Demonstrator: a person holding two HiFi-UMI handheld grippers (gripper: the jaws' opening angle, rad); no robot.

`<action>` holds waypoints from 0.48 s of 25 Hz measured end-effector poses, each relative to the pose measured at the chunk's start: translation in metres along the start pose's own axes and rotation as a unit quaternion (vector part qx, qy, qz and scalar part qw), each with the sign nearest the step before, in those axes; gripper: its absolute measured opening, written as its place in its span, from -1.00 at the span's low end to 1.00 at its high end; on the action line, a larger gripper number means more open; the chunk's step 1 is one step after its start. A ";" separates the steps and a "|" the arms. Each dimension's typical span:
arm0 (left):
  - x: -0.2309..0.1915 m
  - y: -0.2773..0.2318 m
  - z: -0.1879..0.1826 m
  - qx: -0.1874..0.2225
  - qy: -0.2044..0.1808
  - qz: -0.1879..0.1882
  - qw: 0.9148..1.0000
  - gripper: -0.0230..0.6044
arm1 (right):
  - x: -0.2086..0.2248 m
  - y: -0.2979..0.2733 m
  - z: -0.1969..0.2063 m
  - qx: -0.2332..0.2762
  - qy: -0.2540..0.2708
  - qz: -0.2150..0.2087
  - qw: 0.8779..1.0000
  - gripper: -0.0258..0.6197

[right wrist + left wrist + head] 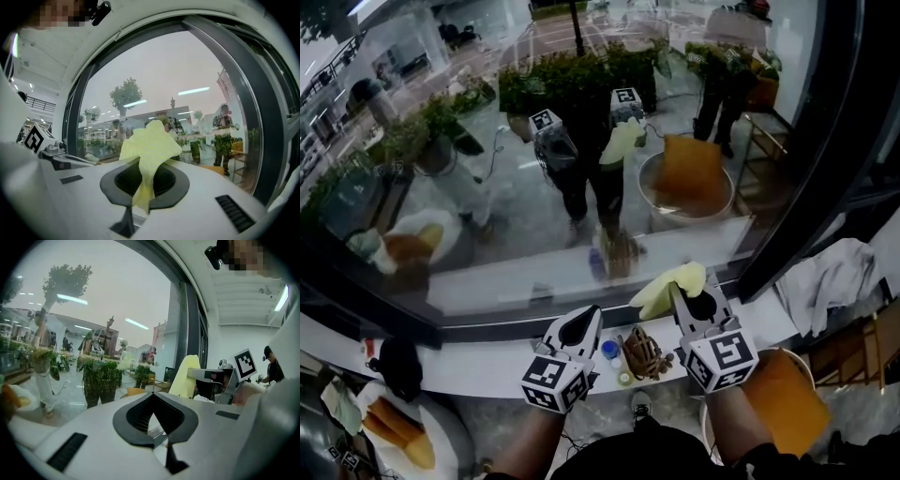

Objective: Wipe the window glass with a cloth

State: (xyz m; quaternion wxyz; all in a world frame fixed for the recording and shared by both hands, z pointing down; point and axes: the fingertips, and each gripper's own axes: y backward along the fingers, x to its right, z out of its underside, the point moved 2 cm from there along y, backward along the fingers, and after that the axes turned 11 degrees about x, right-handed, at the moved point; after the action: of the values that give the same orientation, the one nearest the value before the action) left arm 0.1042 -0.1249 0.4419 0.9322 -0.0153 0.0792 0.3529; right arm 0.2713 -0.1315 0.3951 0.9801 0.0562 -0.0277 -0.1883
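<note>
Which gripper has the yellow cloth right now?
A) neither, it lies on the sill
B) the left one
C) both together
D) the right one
D: the yellow cloth is pinched between the jaws of the right gripper, raised in front of the window glass. The left gripper has nothing between its jaws.

1. A white sill [478, 367] runs from left to right.
2. On it, a brown glove [644, 352] lies just right of a blue-capped bottle [610, 350].
3. A black bundle [395, 366] sits at the sill's left.
4. An orange cushion [787, 405] lies near right.
</note>
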 end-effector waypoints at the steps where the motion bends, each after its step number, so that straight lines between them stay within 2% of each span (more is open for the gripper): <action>1: -0.001 -0.005 0.000 0.000 -0.001 -0.002 1.000 -0.90 | 0.005 -0.004 0.001 0.000 -0.002 0.000 1.000 -0.79; 12: -0.009 -0.043 -0.017 0.011 -0.013 -0.038 0.999 -0.90 | 0.046 -0.052 -0.009 0.021 0.016 -0.006 1.000 -0.79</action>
State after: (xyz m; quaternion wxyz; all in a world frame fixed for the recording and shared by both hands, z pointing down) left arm 0.1231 -0.1645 0.4250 0.9460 -0.0038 0.0704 0.3165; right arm 0.2960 -0.1953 0.3812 0.9779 0.0795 -0.0159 -0.1926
